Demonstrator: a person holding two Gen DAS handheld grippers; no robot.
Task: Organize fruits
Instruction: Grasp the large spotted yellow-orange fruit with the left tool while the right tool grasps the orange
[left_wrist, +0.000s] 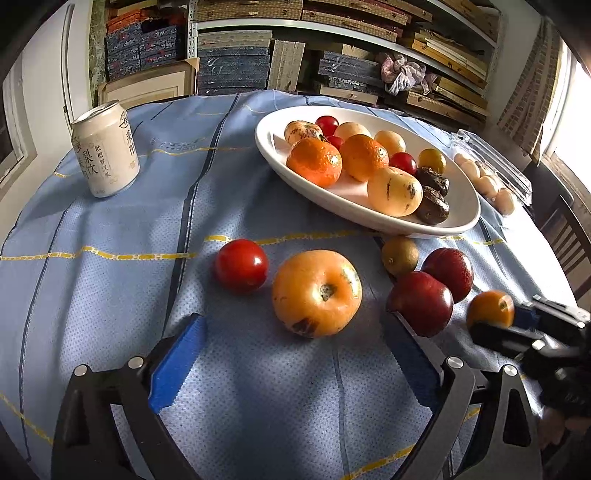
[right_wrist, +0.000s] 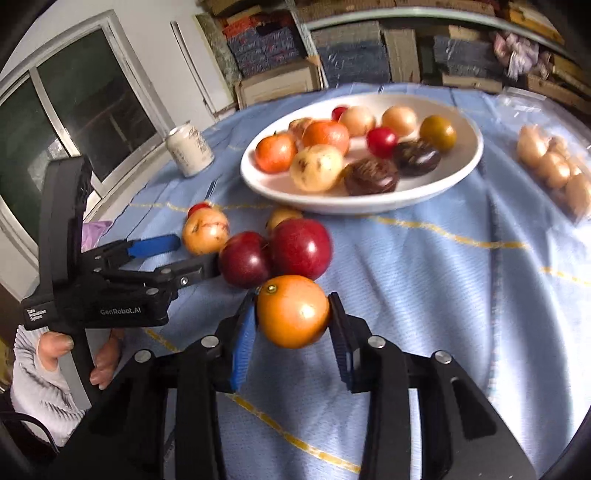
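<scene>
Right hand-held gripper (right_wrist: 292, 321) around small orange (right_wrist: 292, 311)

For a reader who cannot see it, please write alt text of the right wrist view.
The right gripper jaws grip a small orange fruit above a blue tablecloth. Beyond it are two red plums and a white plate of mixed fruit.

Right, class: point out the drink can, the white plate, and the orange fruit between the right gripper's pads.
drink can (left_wrist: 107, 151), left wrist view, its printed side.
white plate (right_wrist: 317, 199), right wrist view, near rim.
orange fruit (right_wrist: 291, 314), right wrist view, its front face.
</scene>
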